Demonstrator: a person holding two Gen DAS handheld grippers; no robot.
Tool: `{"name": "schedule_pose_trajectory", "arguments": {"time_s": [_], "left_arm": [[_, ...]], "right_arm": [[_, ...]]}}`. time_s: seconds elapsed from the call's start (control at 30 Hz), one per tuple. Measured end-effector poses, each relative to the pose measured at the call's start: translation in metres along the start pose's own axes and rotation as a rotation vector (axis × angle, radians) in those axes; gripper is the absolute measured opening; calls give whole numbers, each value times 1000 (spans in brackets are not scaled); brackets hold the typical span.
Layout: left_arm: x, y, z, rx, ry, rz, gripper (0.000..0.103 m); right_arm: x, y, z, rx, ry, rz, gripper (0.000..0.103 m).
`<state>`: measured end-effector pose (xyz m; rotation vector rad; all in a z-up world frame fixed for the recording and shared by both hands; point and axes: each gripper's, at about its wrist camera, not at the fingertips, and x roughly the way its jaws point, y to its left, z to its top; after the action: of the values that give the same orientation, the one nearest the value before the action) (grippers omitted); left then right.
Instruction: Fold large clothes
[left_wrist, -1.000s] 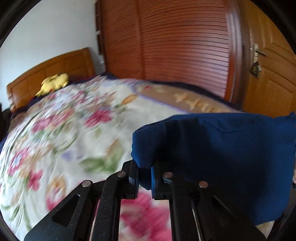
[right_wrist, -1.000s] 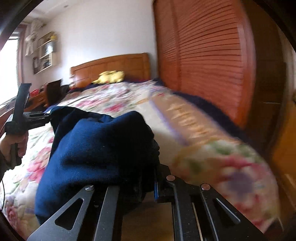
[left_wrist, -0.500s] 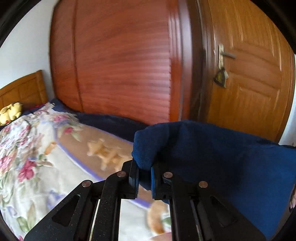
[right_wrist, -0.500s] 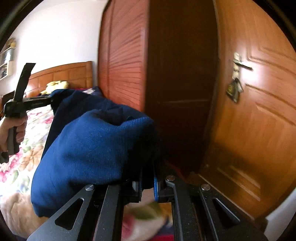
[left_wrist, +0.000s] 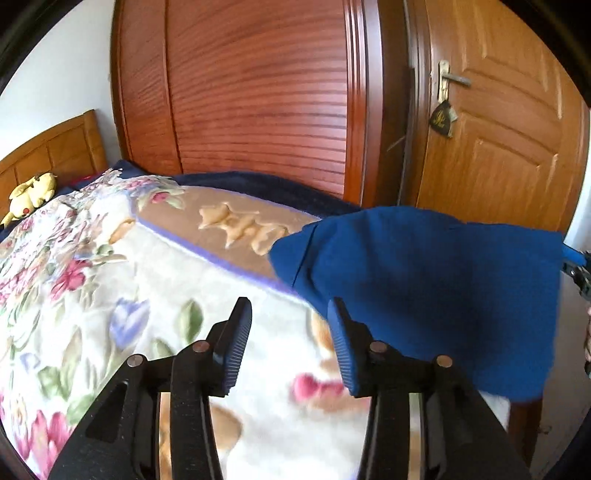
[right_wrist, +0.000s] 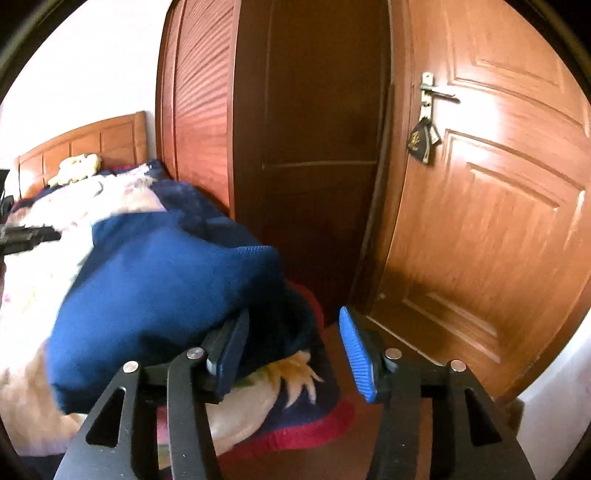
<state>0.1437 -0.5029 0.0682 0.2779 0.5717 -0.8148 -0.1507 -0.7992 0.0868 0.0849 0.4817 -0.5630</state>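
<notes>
Bedroom. White wall at left; wooden headboard beneath it. Slatted wooden wardrobe beside bed; panelled door, metal handle, at right. Floral blanket covers bed. Daylight.

Blue garment: folded, blurred, at the bed's corner; ahead-right of the left jaws, draped over the right gripper's left jaw.

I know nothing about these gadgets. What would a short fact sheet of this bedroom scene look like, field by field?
Place: bedroom, bed with floral blanket
Garment: blue garment near the bed's corner
Left gripper: jaws opening, nothing between them, garment beside its right finger
Right gripper: jaws opening, cloth draped over its left finger, not pinched
Background: slatted wardrobe, wooden door with keys hanging
On bed: yellow plush toy by the headboard
</notes>
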Motion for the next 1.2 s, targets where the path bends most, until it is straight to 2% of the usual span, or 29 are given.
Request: {"name": "schedule_pose_trajectory", "arguments": {"time_s": [0.03, 0.1, 0.13, 0.17, 0.23, 0.43, 0.5, 0.53, 0.7, 0.9, 1.2], "left_arm": [[-12, 4, -4, -1, -2, 5, 48], [-35, 12, -13, -10, -16, 5, 61], [-50, 17, -19, -20, -29, -1, 75], [-57, 19, -22, -26, -39, -4, 82], [-84, 27, -31, -32, -61, 6, 82], [-141, 45, -52, -27, -111, 97, 87], [-160, 56, -64, -47, -127, 119, 91], [-171, 63, -72, -59, -133, 132, 96], [-205, 96, -115, -117, -123, 201, 97], [-233, 138, -170, -197, -98, 290, 97], [-276, 195, -242, -296, -111, 484, 97]], "right_arm": [[-11, 6, 4, -6, -14, 7, 62], [-29, 23, 6, -20, -34, 30, 64], [-40, 34, 7, -26, -43, 44, 64], [-50, 43, 5, -29, -51, 61, 65], [-63, 67, 8, -34, -65, 105, 66], [-92, 126, 8, -73, -94, 239, 77], [-95, 146, 3, -86, -93, 281, 79], [-99, 155, 0, -90, -94, 303, 80], [-108, 217, -14, -118, -85, 428, 81], [-92, 284, -27, -165, -70, 547, 81], [-57, 368, -39, -223, -25, 673, 81]]}}
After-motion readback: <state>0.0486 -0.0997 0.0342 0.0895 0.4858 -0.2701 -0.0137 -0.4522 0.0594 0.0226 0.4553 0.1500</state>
